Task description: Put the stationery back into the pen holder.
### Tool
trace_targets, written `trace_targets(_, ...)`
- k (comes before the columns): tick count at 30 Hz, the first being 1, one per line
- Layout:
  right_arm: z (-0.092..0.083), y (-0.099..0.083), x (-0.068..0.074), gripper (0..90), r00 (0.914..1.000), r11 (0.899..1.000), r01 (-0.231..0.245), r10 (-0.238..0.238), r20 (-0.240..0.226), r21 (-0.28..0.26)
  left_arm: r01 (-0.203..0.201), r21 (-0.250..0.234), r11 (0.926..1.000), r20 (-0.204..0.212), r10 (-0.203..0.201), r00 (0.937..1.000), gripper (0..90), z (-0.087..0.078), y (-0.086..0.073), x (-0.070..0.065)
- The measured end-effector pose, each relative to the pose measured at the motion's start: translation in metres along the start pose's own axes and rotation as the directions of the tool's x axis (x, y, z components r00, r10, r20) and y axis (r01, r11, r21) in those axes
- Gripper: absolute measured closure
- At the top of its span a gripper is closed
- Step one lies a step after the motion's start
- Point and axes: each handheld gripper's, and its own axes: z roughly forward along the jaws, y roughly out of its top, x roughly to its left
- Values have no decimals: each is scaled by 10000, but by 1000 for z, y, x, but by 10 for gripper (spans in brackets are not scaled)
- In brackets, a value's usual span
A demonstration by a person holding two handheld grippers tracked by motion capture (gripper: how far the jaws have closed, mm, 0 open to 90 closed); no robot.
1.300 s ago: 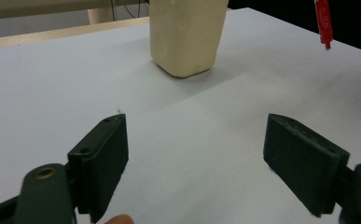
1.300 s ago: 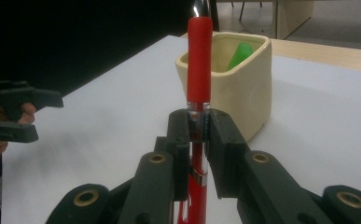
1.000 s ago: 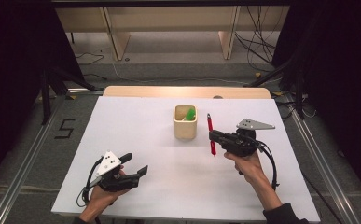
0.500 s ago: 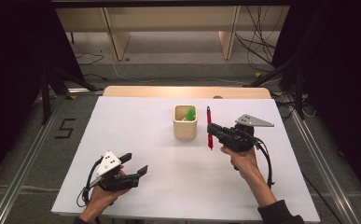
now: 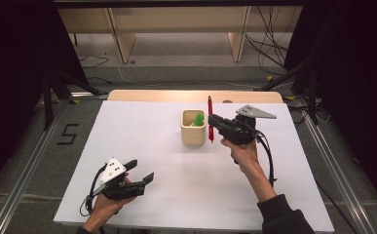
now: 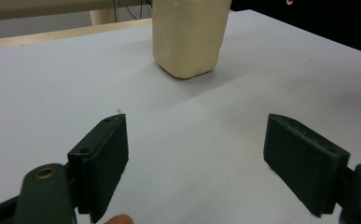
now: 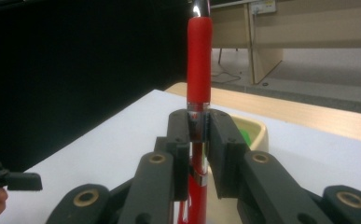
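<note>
red pen [image 5: 210, 119] round, smooth; cup [image 5: 194, 127] squarish.

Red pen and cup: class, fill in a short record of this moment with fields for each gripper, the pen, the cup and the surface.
right gripper: shut on the red pen, held upright beside the cup
left gripper: open, nothing between its jaws, low over the near left of the table
cup: cream, upright, mid-table, something green inside
table: white top

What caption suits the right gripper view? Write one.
Right gripper clamps an upright red pen beside the cream plastic cup.
</note>
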Motion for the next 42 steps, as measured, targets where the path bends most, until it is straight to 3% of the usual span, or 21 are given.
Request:
trace_targets(20, 41, 26, 9, 798, 9993, 9996, -120, 128, 354, -239, 40, -58, 10000, 16, -40, 10000, 215, -1, 0, 1)
trace_targets(42, 69, 32, 6, 798, 9956, 9997, -177, 190, 919, -153, 39, -52, 10000, 22, -39, 10000, 215, -1, 0, 1)
